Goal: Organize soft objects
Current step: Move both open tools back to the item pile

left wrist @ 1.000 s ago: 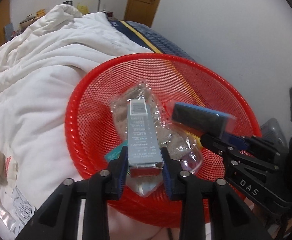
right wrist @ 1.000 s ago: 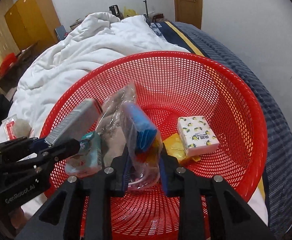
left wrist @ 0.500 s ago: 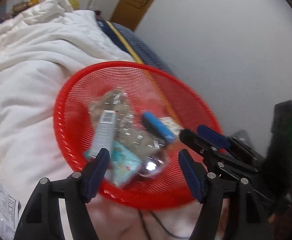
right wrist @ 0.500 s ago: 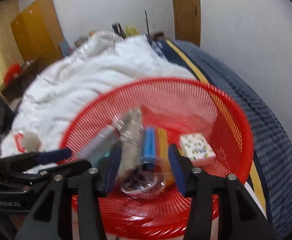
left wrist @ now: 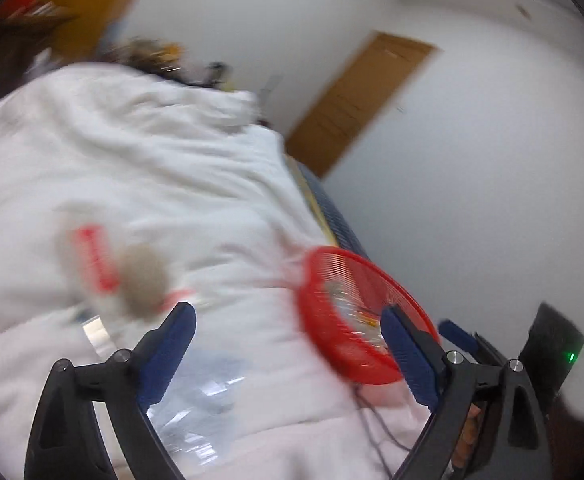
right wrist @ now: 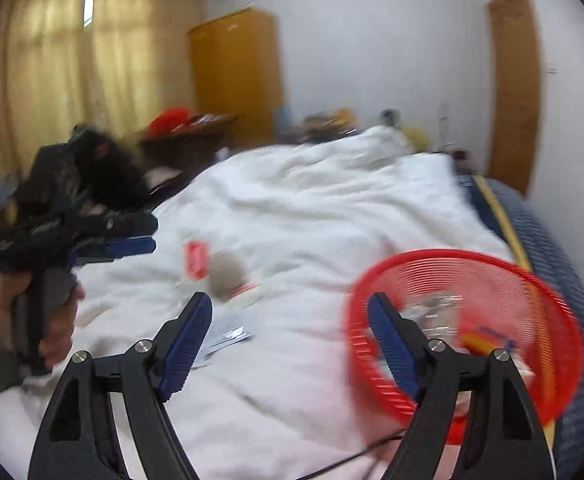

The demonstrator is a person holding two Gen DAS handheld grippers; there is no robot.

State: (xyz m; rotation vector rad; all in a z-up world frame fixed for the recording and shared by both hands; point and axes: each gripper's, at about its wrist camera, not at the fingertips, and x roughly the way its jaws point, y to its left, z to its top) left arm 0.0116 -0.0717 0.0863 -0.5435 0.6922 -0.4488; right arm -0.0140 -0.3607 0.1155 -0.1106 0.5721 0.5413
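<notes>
Left gripper point(left wrist: 287, 344): jaws spread wide, holding nothing, above the white duvet point(left wrist: 171, 184).
Right gripper point(right wrist: 289, 330): jaws spread wide, holding nothing.
Basket point(right wrist: 560, 316): red mesh, on the bed's right side; contents smeared by blur.
Plush toy point(right wrist: 225, 272): beige, in a clear wrapper, lying on the duvet, outside the basket.
Clear bag point(left wrist: 199, 412): beneath the left gripper, blurred.

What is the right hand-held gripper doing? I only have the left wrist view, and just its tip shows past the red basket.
Observer: The right hand-held gripper is open wide, with nothing between its fingers.
Operator: Where is it pointing?
Observer: Across the white duvet, with the red basket behind its right finger and a beige soft item just beyond its left one.
Operator: What's behind all that?
Observer: Yellow curtains cover the far wall.
</notes>
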